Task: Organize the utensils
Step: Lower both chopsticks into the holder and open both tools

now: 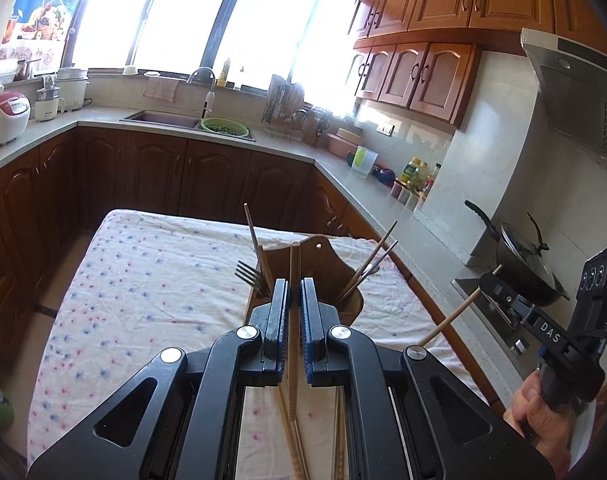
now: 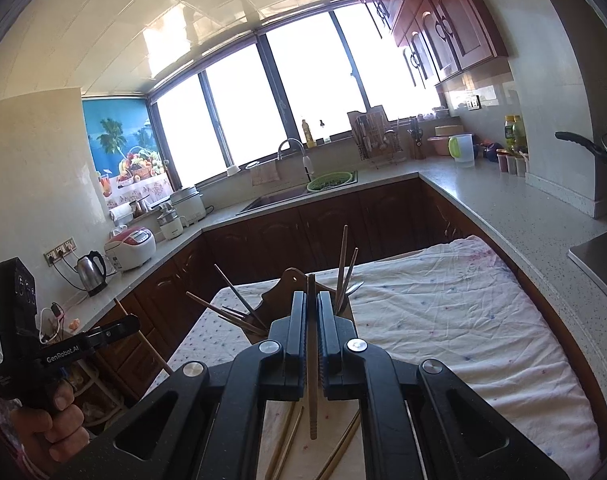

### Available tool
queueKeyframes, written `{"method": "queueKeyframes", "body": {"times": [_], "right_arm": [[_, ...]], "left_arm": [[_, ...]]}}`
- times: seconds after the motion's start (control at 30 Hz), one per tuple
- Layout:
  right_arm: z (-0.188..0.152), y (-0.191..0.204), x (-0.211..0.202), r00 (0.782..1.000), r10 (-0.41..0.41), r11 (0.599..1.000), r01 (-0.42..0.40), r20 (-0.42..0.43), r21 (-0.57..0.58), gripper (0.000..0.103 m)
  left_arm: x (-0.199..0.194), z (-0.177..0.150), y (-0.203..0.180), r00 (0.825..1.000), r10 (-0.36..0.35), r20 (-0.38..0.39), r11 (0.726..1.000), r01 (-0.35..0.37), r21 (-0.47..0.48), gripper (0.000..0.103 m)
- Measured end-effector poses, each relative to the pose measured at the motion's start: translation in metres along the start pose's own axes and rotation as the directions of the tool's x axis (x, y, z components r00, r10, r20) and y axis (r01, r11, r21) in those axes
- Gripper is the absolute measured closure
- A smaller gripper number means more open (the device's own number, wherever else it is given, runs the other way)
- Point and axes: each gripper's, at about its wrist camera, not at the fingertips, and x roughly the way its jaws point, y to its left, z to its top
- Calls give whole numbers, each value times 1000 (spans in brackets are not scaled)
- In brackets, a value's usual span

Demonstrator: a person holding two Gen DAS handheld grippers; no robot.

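Left tongs (image 1: 294, 300): closed on a single chopstick (image 1: 295, 300), held upright between the pads, long axis near vertical, top end just above the tong tips, lower end hanging toward the desk (image 1: 143, 280); right tongs (image 2: 312, 312): closed likewise on a darker chopstick (image 2: 312, 360), also near vertical, its ribbed lower end pointing down; both are lifted clear of the floral cloth. Just beyond the tongs stands the wooden holder (image 1: 323, 276); chopsticks lean outward in it, and a fork (image 1: 249, 274) rests tines-up at its left side. Loose chopsticks (image 2: 287, 440) lie flat on the cloth beneath the tongs, long axes running roughly toward the holder. Step in hand, as judged: transfer of held chopsticks to the holder. Next move calls for carrying each stick over the holder opening, keeping it vertical, lowering it, then releasing; several loose sticks remain to collect.
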Motion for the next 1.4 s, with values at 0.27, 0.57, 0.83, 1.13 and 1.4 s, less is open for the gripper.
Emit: {"method": "queueKeyframes", "body": {"times": [0.27, 0.57, 0.83, 1.13, 1.4], "right_arm": [[28, 3, 9, 998, -1, 1000, 1, 67, 3, 98], [62, 1, 33, 986, -42, 999, 39, 159, 20, 98], [60, 2, 62, 983, -74, 997, 76, 171, -3, 98], [26, -2, 91, 992, -88, 996, 90, 87, -16, 98], [7, -7, 115, 996, -89, 996, 89, -24, -17, 98]], "left_arm": [[7, 38, -7, 996, -4, 90, 1000, 3, 6, 98], [34, 76, -4, 983, 25, 183, 999, -21, -24, 98], [79, 68, 13, 983, 70, 167, 994, -55, -94, 98], [113, 31, 20, 993, 88, 77, 994, -83, -70, 98], [117, 27, 11, 993, 113, 41, 994, -113, 3, 97]]}}
